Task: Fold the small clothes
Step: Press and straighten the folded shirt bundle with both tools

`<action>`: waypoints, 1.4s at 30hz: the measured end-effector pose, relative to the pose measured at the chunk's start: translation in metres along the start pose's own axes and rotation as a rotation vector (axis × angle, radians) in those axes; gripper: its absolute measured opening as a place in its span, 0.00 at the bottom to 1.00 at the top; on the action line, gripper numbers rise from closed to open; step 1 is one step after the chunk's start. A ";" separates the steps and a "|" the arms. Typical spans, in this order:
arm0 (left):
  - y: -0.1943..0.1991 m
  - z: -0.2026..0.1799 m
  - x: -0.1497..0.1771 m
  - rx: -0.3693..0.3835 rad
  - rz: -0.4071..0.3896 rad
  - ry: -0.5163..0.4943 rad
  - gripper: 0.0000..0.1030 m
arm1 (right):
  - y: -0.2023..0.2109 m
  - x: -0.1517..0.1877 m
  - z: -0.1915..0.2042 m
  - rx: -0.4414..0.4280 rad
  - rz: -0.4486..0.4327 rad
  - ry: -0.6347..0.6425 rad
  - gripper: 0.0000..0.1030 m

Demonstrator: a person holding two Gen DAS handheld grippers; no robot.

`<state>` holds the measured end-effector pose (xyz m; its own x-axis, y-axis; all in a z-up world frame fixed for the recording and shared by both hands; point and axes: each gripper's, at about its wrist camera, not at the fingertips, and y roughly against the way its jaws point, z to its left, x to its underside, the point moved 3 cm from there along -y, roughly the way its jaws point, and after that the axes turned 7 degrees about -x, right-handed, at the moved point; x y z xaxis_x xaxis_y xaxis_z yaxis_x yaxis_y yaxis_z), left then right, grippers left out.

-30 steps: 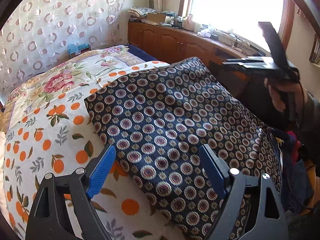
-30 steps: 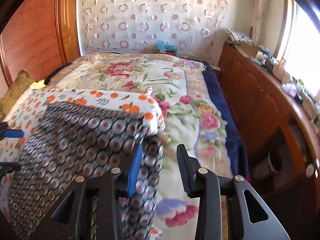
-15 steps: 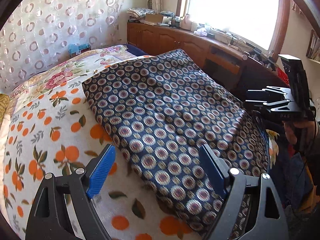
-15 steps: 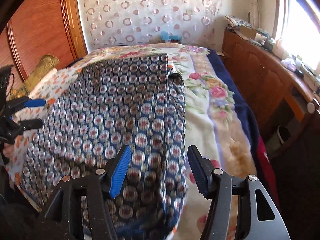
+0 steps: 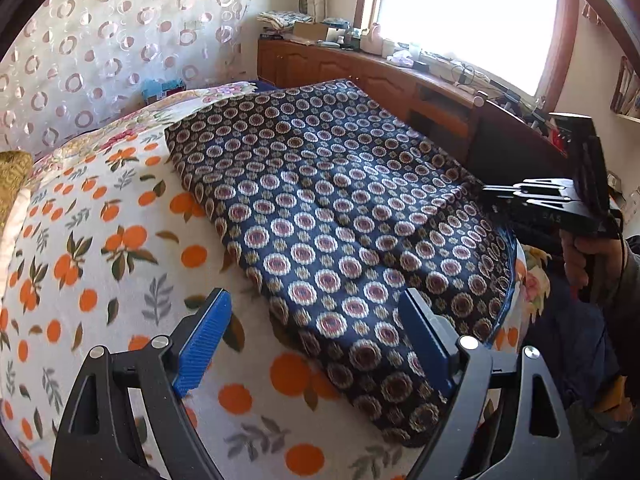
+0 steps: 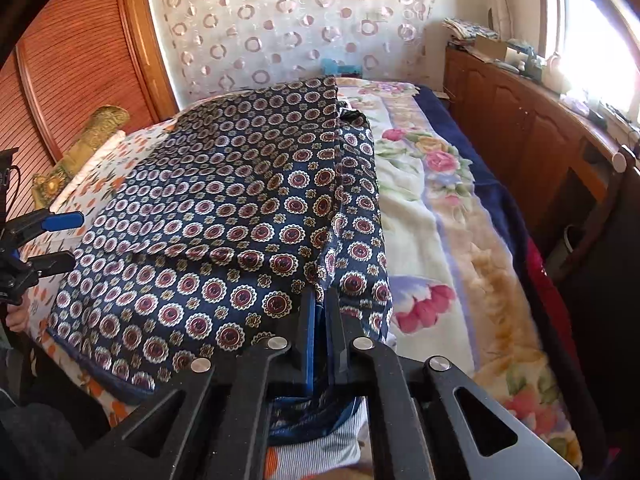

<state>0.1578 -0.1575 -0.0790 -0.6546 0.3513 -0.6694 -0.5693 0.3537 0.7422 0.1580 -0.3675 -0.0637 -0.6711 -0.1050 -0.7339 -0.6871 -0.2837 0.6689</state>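
Observation:
A navy garment [image 5: 340, 208] with round medallion print lies folded over on the bed, on an orange-print blanket [image 5: 100, 248]. It also shows in the right wrist view [image 6: 224, 200]. My left gripper [image 5: 316, 344] is open and empty, just above the garment's near left edge. My right gripper [image 6: 320, 320] is shut on the garment's near right edge, with cloth pinched between the blue pads. The right gripper shows in the left wrist view [image 5: 520, 196] at the garment's right side. The left gripper shows at the left edge of the right wrist view [image 6: 60, 240].
A floral blanket [image 6: 440, 208] covers the bed's right side. A wooden cabinet [image 6: 528, 120] with clutter runs along the window wall. A gold pillow [image 6: 88, 136] lies by the wooden headboard [image 6: 72, 60]. A spotted curtain [image 6: 300, 20] hangs behind the bed.
The right gripper laid the garment's flap over to the right, dropped to the near edge and shut on the cloth. The garment now lies flatter. The left gripper stayed open.

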 end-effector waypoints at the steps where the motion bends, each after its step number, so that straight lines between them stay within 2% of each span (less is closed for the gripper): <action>1: 0.001 0.000 0.002 -0.001 0.002 0.004 0.83 | 0.003 0.001 0.001 0.006 -0.002 0.009 0.03; 6: 0.003 -0.001 0.010 0.009 0.014 0.028 0.83 | 0.006 0.012 -0.002 0.048 -0.020 -0.022 0.04; 8: 0.003 0.000 0.014 0.012 0.021 0.040 0.83 | 0.008 0.015 -0.004 0.036 -0.026 -0.063 0.04; 11: 0.002 0.001 0.020 0.010 0.032 0.051 0.83 | 0.006 0.021 -0.002 0.032 -0.037 -0.107 0.17; 13: 0.001 0.001 0.024 0.010 0.042 0.052 0.83 | 0.005 0.025 0.002 0.050 -0.042 -0.109 0.33; 14: 0.000 0.001 0.026 0.008 0.044 0.051 0.83 | 0.004 0.026 0.003 0.051 -0.042 -0.111 0.38; 15: 0.000 0.001 0.028 0.008 0.047 0.052 0.83 | 0.004 0.028 0.004 0.055 -0.041 -0.114 0.47; 16: -0.001 0.001 0.030 0.010 0.050 0.055 0.83 | 0.003 0.030 0.003 0.067 -0.037 -0.118 0.52; 20: -0.003 -0.001 0.034 0.017 0.053 0.064 0.83 | 0.001 0.032 -0.002 0.084 -0.013 -0.139 0.53; 31: 0.003 -0.008 0.040 0.028 0.045 0.063 0.83 | -0.005 0.034 -0.001 0.018 -0.008 -0.164 0.53; 37: 0.010 -0.008 0.039 0.046 0.018 0.085 0.71 | -0.006 0.036 0.001 0.011 -0.006 -0.154 0.45; 42: 0.008 -0.012 0.041 0.059 0.036 0.076 0.60 | -0.005 0.037 0.003 0.036 -0.012 -0.136 0.37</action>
<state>0.1204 -0.1503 -0.1006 -0.7111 0.2987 -0.6365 -0.5159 0.3934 0.7609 0.1356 -0.3669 -0.0932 -0.6925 0.0290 -0.7209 -0.7034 -0.2493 0.6657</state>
